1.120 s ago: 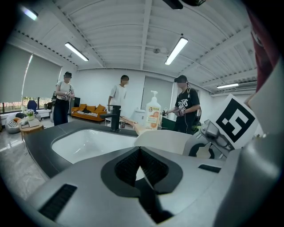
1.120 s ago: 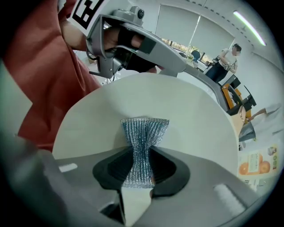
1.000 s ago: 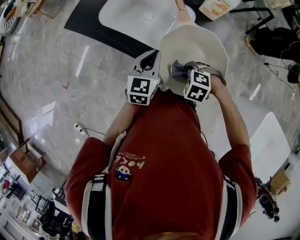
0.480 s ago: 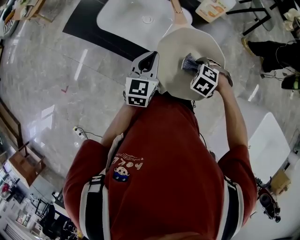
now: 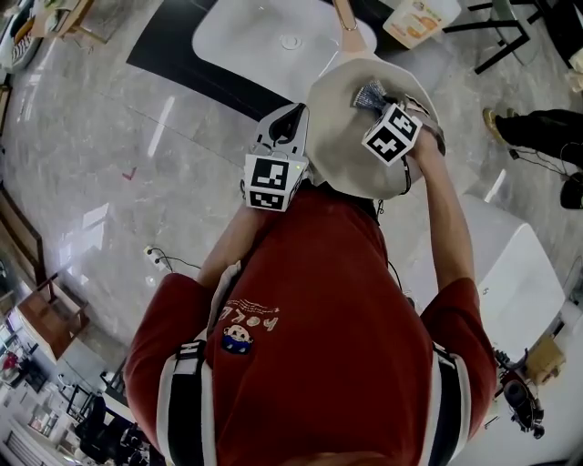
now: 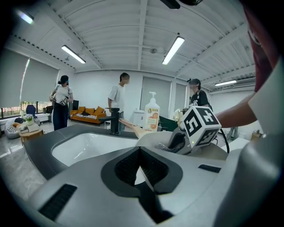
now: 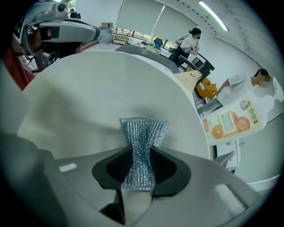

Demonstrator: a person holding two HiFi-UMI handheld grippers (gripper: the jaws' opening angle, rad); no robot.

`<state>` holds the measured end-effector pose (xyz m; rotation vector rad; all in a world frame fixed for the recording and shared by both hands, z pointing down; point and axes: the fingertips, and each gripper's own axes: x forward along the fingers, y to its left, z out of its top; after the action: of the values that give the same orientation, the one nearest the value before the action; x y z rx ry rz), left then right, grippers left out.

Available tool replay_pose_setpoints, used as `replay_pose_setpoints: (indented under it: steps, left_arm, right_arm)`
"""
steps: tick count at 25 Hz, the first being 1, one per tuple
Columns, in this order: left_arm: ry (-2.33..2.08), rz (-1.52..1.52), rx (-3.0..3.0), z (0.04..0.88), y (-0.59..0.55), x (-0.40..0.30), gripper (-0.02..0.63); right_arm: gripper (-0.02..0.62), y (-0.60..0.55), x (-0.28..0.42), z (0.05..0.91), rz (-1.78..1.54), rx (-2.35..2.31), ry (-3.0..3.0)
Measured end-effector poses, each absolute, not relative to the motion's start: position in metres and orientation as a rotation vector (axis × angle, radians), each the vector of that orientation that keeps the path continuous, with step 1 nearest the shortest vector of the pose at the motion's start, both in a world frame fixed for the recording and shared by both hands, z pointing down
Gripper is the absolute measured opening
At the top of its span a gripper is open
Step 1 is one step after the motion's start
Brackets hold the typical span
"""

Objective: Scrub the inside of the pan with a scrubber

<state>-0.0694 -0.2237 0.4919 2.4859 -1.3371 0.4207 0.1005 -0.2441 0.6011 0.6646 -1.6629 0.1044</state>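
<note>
Your left arm is bent close against your chest, and it holds the left gripper (image 5: 292, 118) at the near-left edge of the pan (image 5: 342, 146). The left gripper's marker cube (image 5: 271, 181) faces up towards you. In the left gripper view its jaws are drawn together, with a sliver of the pan's pale rim (image 6: 153, 138) showing in the gap under the pads. It has not shifted over the last second.

The pan is held above the floor, in front of the white sink (image 5: 246, 41). Its cream inside is turned up to you and its wooden handle (image 5: 344, 16) points away towards the basin.

Your right forearm reaches out straight over the pan, wrist turned inward. The right gripper (image 5: 376, 102) is clamped tight on a silvery mesh scrubber (image 5: 369, 93), which is pinched at its waist so the free end fans out against the pan's inner wall (image 7: 111, 93). A second ago the scrubber lay at the middle-left of the pan. Half a second ago it was right of the middle, and now it is up by the far rim beside the handle, with your arm more stretched.

At the far right of the right gripper view lies a bottle (image 7: 233, 124) with pictures of orange slices on its label, but the lettering is too small to read. The print on your red shirt (image 5: 250, 314) appears upside down and cannot be read with certainty.
</note>
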Motion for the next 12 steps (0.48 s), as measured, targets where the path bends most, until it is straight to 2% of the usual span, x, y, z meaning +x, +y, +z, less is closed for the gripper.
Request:
replay_pose_setpoints:
  steps: [12]
  left_arm:
    - [-1.358,0.396,2.492,0.489,-0.223,-0.072,0.006]
  right_arm:
    - [0.135,-0.199,0.050,0.596,0.101,0.486,-1.760]
